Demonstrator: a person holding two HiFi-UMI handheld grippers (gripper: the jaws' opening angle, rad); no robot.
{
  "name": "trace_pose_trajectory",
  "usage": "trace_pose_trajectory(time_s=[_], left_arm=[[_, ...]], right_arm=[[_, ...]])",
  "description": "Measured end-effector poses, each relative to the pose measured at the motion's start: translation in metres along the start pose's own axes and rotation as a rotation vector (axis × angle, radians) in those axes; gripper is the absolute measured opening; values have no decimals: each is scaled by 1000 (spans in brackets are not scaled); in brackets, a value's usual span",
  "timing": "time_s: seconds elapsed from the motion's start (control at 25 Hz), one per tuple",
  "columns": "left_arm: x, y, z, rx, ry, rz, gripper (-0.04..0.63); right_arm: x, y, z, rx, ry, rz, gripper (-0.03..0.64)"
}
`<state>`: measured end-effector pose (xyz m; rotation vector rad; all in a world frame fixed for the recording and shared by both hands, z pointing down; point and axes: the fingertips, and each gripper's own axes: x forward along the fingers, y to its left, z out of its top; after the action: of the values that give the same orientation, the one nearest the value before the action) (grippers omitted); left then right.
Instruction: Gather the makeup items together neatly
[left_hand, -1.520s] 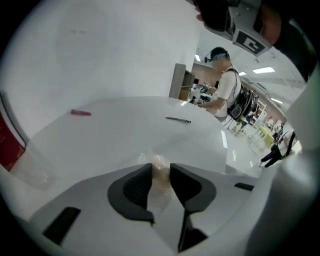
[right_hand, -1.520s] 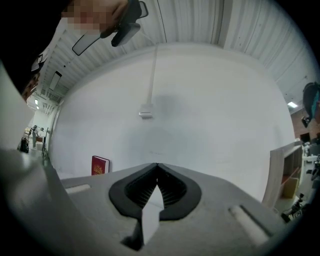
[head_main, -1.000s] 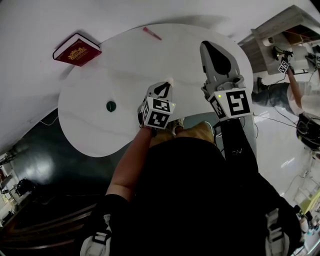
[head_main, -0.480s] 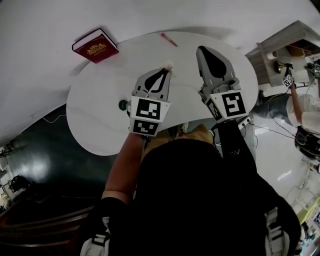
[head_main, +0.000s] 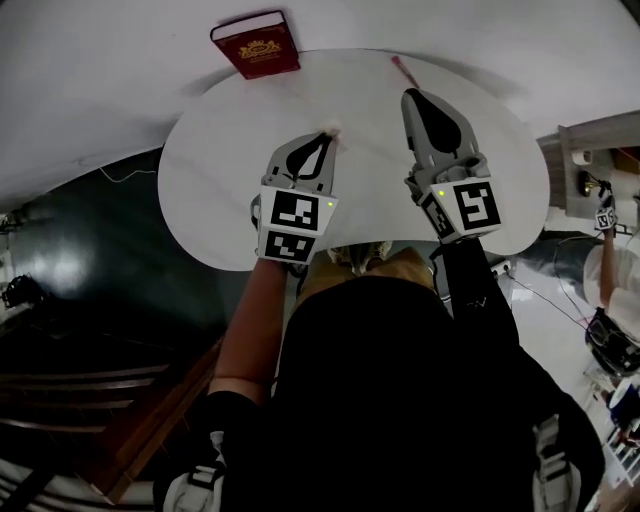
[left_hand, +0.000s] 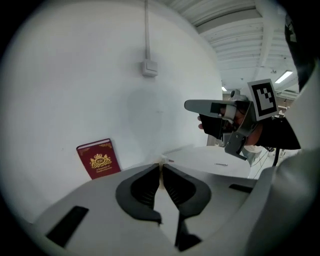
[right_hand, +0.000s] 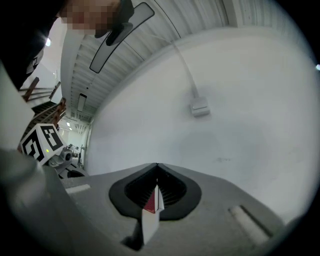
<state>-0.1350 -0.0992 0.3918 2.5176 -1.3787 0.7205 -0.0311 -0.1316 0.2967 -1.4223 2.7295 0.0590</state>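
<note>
My left gripper (head_main: 326, 135) (left_hand: 161, 165) hovers over the middle of the white round table (head_main: 215, 180), jaws nearly together, pinching a small cream item (head_main: 331, 129) (left_hand: 161, 160) at their tips. A thin pink pen (head_main: 405, 70) lies near the table's far edge. My right gripper (head_main: 410, 93) (right_hand: 157, 166) is shut, its tips just short of that pen in the head view. A red sliver shows through the gap below its tips; I cannot tell what it is. In the left gripper view the right gripper (left_hand: 200, 106) hangs above the table.
A dark red book with a gold crest (head_main: 255, 45) (left_hand: 99, 159) leans against the white wall at the table's far left. A dark floor lies to the left, a shelf unit (head_main: 600, 150) to the right. The person's body covers the table's near edge.
The left gripper moved forward over the table with the cream item in its tips. The view swung, shifting book and pen rightward. A small green round item seen earlier is out of sight.
</note>
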Motion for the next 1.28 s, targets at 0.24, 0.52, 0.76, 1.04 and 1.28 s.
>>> trace_pose_trajectory(time_s=[0.24,0.52,0.76,1.04,1.28], left_arm=[[19,23,-67,24,150,-21,28],[72,30,-182,22,403,-84,35],[89,20,-211,65,451,-102,74],[92,21,-207,90,435,-85,173],[67,26,-169,88,334,-45,210]], right_arm=[[15,23,-18,14,28,45,5],[2,4,-30,10,79,-26,5],[-6,-1,-38,7,106,-49,5],[-11,-1,-37,11,103,-59,5],[-8,7,-25,1,72,-48,5]])
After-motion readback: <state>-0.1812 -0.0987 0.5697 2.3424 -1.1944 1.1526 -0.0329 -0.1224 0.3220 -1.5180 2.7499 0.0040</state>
